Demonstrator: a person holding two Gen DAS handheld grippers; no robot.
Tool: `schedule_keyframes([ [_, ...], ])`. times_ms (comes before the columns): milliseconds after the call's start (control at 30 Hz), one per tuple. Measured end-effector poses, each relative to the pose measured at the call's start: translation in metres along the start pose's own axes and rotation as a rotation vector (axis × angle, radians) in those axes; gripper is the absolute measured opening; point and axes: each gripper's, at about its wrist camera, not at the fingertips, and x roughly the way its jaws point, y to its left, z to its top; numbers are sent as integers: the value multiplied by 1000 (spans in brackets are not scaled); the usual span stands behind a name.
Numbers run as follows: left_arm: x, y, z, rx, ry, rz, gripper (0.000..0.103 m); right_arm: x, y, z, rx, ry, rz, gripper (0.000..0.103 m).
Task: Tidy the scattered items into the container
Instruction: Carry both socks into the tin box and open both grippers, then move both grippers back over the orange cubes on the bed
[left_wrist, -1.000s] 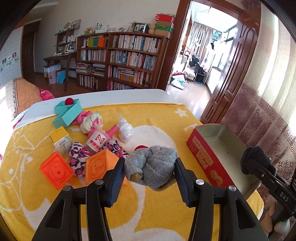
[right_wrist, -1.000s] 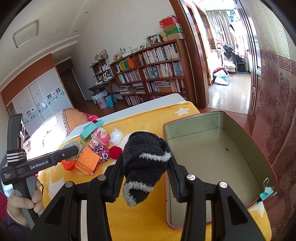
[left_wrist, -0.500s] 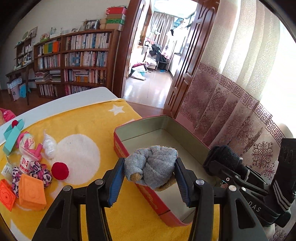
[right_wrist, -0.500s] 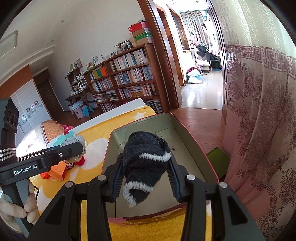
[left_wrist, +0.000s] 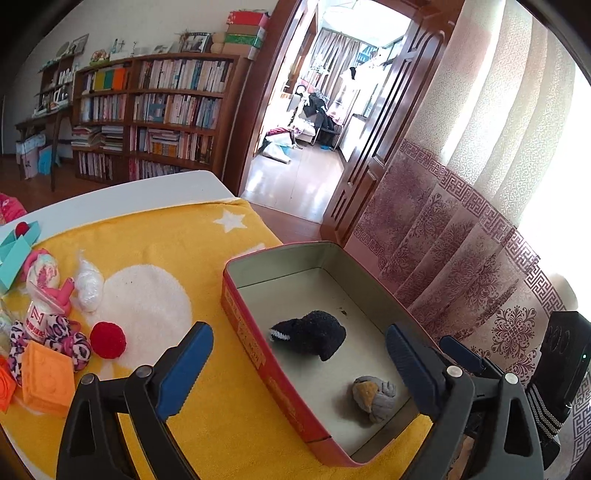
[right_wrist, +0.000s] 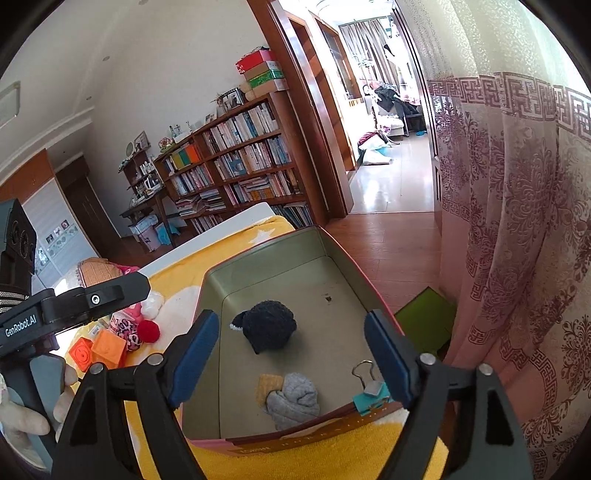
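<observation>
So both your grippers are opening right now with nothing between the jaws: left gripper and right gripper hang over the tin, and the black sock and grey sock lie loose on its floor, apart from each other. I'd say let the jaws go fully wide and lift straight up so the pads don't snag a sock. Left to right on the yellow cloth, the orange blocks, leopard toy and red ball are left to collect. Only the right view shows the binder clip on the tin's near rim.
</observation>
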Motion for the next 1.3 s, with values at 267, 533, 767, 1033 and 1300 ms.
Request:
schedule_keyframes([
  [267, -22, 39, -11, -57, -27, 95, 96, 10, 26, -8, -49, 23, 37, 84],
  [533, -60, 95, -27, -162, -66, 182, 96, 18, 55, -13, -83, 56, 102, 84],
  [767, -105, 166, -49, -292, -121, 338, 96, 27, 100, -21, -130, 96, 194, 84],
  [1033, -124, 232, -79, -394, -103, 470, 96, 48, 155, -44, -203, 195, 292, 84],
  [1300, -116, 258, -89, -416, -63, 474, 96, 68, 188, -66, -213, 287, 334, 84],
])
